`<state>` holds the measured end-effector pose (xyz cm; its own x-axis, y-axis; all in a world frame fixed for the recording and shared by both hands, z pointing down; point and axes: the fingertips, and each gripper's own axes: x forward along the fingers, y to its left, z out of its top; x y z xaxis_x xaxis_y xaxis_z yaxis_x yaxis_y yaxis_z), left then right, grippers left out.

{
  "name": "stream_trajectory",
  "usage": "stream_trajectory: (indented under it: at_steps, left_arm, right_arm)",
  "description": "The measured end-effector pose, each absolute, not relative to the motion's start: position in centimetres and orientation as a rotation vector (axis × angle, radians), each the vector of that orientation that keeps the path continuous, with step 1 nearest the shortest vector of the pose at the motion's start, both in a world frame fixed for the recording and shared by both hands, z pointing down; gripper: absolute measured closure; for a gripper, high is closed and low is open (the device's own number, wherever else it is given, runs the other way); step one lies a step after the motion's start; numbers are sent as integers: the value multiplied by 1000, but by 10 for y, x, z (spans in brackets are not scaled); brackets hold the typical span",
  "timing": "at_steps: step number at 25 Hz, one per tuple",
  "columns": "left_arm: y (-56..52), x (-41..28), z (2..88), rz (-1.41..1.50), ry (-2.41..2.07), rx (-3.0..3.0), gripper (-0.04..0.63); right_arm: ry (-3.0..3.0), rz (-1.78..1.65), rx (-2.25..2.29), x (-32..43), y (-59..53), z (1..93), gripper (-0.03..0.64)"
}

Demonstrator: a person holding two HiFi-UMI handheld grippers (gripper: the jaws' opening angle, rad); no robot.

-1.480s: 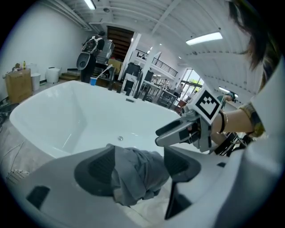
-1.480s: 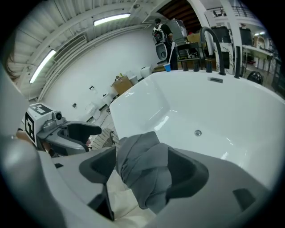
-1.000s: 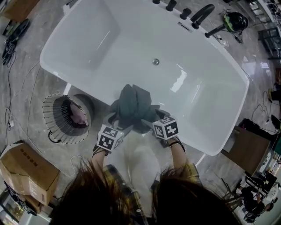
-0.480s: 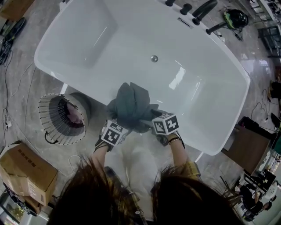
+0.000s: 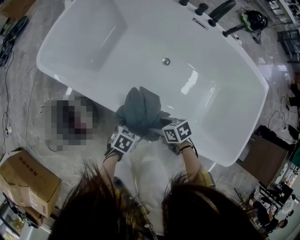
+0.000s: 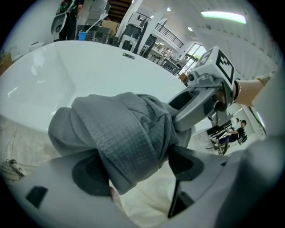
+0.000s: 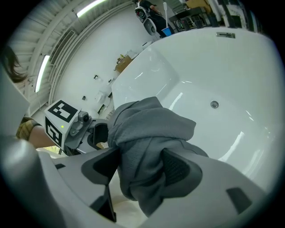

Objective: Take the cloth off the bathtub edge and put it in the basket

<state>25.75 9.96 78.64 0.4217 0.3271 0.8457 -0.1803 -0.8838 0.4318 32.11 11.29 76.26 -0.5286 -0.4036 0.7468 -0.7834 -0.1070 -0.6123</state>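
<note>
A dark grey cloth (image 5: 140,108) lies bunched over the near rim of the white bathtub (image 5: 70,83). My left gripper (image 5: 130,129) reaches it from the left and my right gripper (image 5: 158,129) from the right. In the left gripper view the cloth (image 6: 124,138) hangs between the jaws of my left gripper (image 6: 138,171), with a gap at the right pad. In the right gripper view a fold of the cloth (image 7: 151,133) fills the space between the jaws of my right gripper (image 7: 142,167), which have just been closing. The basket on the floor at the left is under a blur.
Black taps (image 5: 211,14) stand on the tub's far rim, and the drain (image 5: 166,61) sits mid-tub. A cardboard box (image 5: 28,180) is on the floor at the lower left, with cables (image 5: 7,47) along the left edge.
My left gripper has moved in and down onto the cloth. The right gripper has barely shifted. The cloth still lies on the rim.
</note>
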Motion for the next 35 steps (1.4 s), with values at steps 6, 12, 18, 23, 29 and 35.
stream_trajectory:
  at_steps: [6,12,18,23,29,35]
  left_arm:
    - [103,258,785,1479,134,2246,265]
    - [110,260,776,1503,181,2255,376]
    - [109,261,763,1487,144,2279,451]
    - [101,261,745,1441,86,2288,472]
    - [89,265,713,1393,24,2329,476]
    - [74,275,671,1325,-45,2391,476]
  right_arm:
    - [-1899,1586,1232,312,108,756,386]
    - [-1904,1523,1239,313,106,750,438]
    - [-1906,1488,1234,311,104,741,505]
    - [-1938,1473,1272,310,97,722,512]
    - [-1989,1391,1266,312,85,686,515]
    - [-2051,1283,1271,320,70,642,515]
